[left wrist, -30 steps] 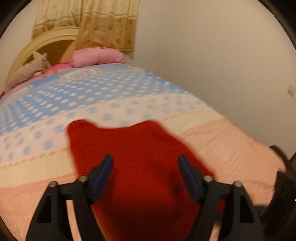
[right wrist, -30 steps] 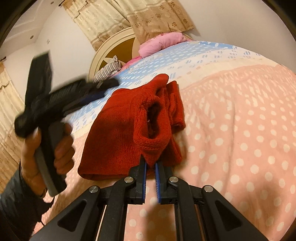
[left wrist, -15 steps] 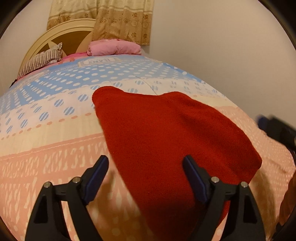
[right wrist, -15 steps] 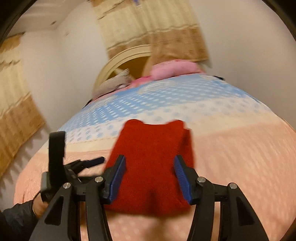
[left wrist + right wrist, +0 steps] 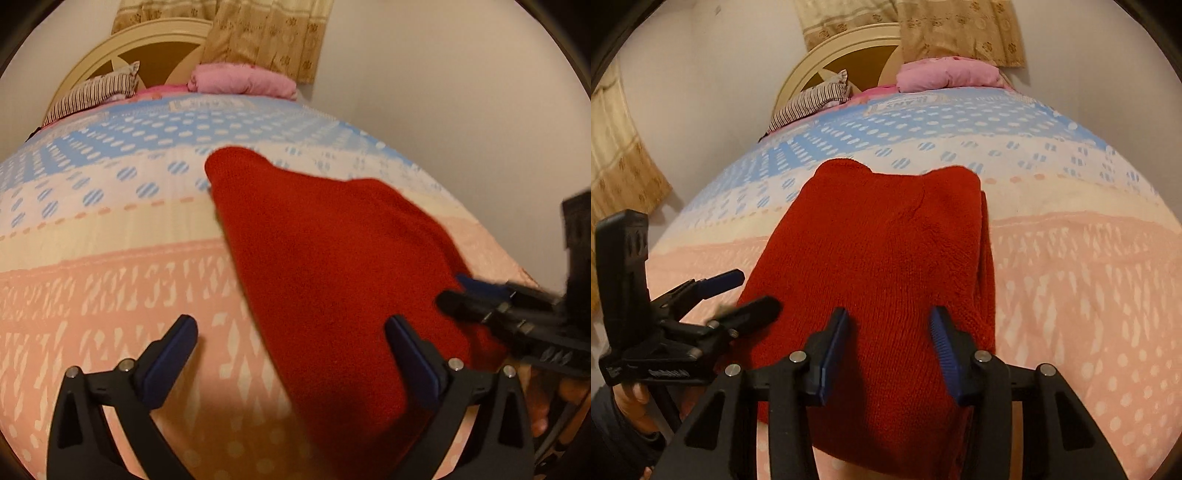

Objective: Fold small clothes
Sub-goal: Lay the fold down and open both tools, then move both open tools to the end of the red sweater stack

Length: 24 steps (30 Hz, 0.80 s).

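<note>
While left gripper (image 5: 290, 345) opens, right gripper (image 5: 889, 345) closing; sweater (image 5: 886, 258) near hem hidden.

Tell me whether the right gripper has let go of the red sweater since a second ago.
Yes. The right gripper now stands apart over the red sweater, which lies folded on the bedspread.

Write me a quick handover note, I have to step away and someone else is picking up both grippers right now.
Left gripper: jaws opening wide, holding nothing, above the sweater's left edge.
Right gripper: jaws closing, nothing pinched, above the sweater's near end.
Red knit sweater: lies folded lengthwise on the bedspread, layered edges stacked along its right side.
Done: the lengthwise fold.
Left: probably fold it once more crosswise and smooth it; check for more clothes, as none show here.
</note>
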{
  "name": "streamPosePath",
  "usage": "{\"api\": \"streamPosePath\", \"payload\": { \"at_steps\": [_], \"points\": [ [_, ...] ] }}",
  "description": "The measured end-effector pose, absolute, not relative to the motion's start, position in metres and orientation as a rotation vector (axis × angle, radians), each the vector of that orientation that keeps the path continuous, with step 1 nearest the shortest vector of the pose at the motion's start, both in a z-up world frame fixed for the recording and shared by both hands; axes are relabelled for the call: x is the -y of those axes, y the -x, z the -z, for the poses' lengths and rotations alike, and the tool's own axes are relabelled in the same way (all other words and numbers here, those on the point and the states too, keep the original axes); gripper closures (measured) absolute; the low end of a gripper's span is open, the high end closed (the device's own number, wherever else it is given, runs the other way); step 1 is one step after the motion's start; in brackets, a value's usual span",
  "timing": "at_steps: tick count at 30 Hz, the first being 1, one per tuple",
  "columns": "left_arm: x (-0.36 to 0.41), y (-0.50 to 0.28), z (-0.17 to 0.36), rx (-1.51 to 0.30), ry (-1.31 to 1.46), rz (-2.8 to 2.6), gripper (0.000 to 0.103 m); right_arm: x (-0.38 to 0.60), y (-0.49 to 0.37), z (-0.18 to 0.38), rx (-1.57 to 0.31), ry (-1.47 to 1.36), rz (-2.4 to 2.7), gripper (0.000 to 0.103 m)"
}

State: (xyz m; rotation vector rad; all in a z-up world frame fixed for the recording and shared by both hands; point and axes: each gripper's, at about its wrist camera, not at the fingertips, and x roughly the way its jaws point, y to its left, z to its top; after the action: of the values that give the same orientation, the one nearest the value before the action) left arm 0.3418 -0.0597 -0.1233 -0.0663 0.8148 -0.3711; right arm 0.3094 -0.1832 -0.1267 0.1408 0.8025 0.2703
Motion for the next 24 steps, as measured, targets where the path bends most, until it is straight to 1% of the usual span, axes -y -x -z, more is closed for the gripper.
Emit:
{"api": "streamPosePath", "payload": {
  "at_steps": [4, 6, 8, 12, 16, 19, 22, 24],
  "points": [
    [0.055, -0.343, 0.127, -0.829, 0.099, 0.388, 0.0, 0.178, -0.316, 0.1, -0.733, -0.15, -0.291, 0.055],
    [0.052, -0.343, 0.128, -0.836, 0.121, 0.395, 0.0, 0.169, -0.329, 0.094, -0.735, -0.121, -0.313, 0.055],
    [0.05, -0.343, 0.128, -0.841, 0.141, 0.401, 0.0, 0.165, -0.342, 0.096, -0.77, -0.109, -0.304, 0.055],
    [0.051, -0.345, 0.131, -0.861, 0.151, 0.413, 0.0, 0.179, -0.364, 0.132, -0.897, -0.121, -0.241, 0.055],
    [0.055, -0.346, 0.131, -0.87, 0.139, 0.413, 0.0, 0.185, -0.35, 0.141, -0.819, -0.103, -0.274, 0.055],
    [0.057, -0.344, 0.13, -0.862, 0.12, 0.4, 0.0, 0.185, -0.348, 0.142, -0.819, -0.099, -0.275, 0.055],
    [0.059, -0.344, 0.131, -0.861, 0.103, 0.387, 0.0, 0.187, -0.356, 0.13, -0.84, -0.126, -0.276, 0.055],
    [0.058, -0.344, 0.132, -0.865, 0.109, 0.387, 0.0, 0.187, -0.361, 0.117, -0.817, -0.123, -0.254, 0.055]
  ]
}}
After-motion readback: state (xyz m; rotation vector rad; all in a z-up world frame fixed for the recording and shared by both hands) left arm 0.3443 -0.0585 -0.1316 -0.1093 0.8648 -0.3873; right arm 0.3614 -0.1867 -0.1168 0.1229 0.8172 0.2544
